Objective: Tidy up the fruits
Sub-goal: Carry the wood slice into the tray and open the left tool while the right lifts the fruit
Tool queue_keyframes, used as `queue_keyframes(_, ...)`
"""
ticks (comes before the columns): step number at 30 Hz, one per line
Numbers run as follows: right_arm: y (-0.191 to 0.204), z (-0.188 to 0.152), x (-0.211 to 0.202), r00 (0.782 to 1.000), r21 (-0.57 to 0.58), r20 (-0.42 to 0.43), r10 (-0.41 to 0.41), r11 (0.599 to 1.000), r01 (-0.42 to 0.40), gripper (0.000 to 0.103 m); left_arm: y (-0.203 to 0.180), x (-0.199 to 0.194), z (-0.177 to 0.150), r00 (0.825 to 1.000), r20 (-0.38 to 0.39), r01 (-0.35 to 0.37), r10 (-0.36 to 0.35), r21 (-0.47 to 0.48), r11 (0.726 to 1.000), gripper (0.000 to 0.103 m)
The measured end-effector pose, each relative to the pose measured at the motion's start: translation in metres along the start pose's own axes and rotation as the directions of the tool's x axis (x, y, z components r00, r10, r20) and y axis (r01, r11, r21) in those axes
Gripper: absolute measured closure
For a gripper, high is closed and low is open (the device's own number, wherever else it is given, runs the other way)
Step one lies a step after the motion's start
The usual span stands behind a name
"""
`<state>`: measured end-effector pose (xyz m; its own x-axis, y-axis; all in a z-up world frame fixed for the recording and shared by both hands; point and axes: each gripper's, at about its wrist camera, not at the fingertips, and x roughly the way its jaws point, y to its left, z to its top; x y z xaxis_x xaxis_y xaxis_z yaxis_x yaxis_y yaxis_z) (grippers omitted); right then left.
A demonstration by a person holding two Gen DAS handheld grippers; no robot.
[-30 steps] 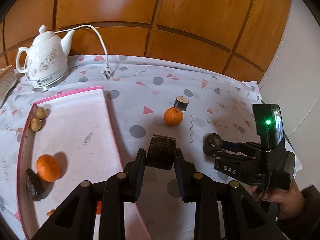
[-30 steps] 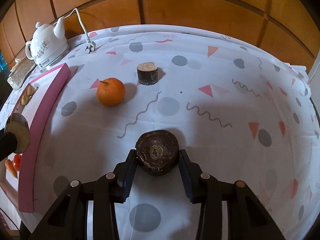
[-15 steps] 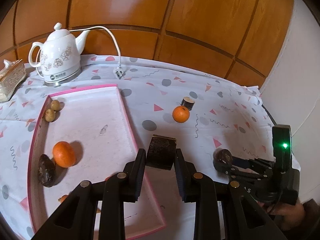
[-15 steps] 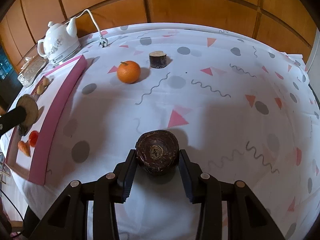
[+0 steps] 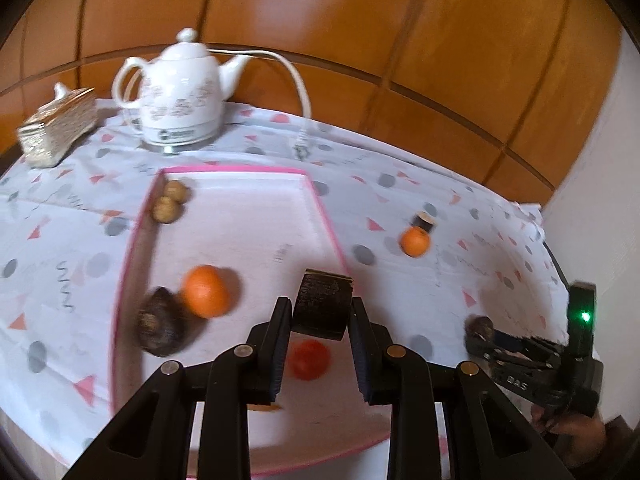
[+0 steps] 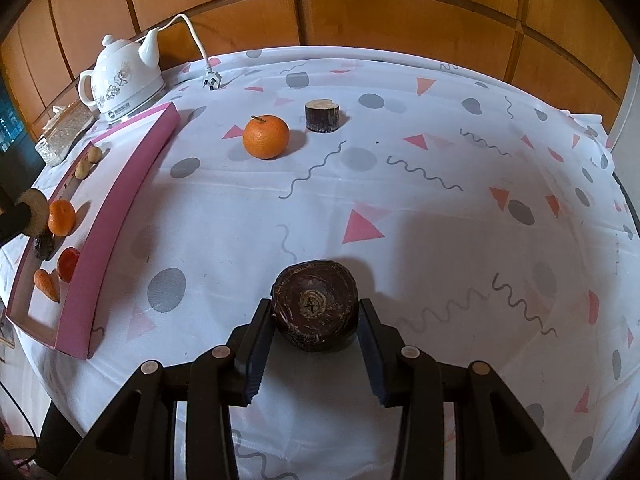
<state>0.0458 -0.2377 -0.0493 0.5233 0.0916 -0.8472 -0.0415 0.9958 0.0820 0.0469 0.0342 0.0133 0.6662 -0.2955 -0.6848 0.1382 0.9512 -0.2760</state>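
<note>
Sitting between claw (image 6: 316, 344) fingers: dark fruit (image 6: 315, 310)

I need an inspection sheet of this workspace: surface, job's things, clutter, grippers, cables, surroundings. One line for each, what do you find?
Surface: table under patterned cloth.
Job's things: pink tray holds orange, two walnuts, dark fruit, red fruit; loose orange and dark stub on the cloth.
Clutter: white kettle, glittery box.
Grippers: left gripper shut on dark cylinder; right gripper shut on dark round fruit.
Cables: kettle cord, plug lying on the cloth.
Surroundings: wooden panels.
</note>
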Motion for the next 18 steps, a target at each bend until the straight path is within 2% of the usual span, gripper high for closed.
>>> queue_keyframes(8,0.001,0.000,0.000,1.000,-0.013,0.006,-0.006,1.000,0.006,0.061,0.053,0.006,0.035,0.997,0.030,-0.072,0.075,-0.088,0.993,0.074)
queue_keyframes(18,0.000,-0.001,0.000,1.000,-0.009,0.008,-0.001,1.000,0.001,0.061,0.071,0.039,0.057,0.987,-0.001,-0.157,0.158,-0.099,0.983,0.073)
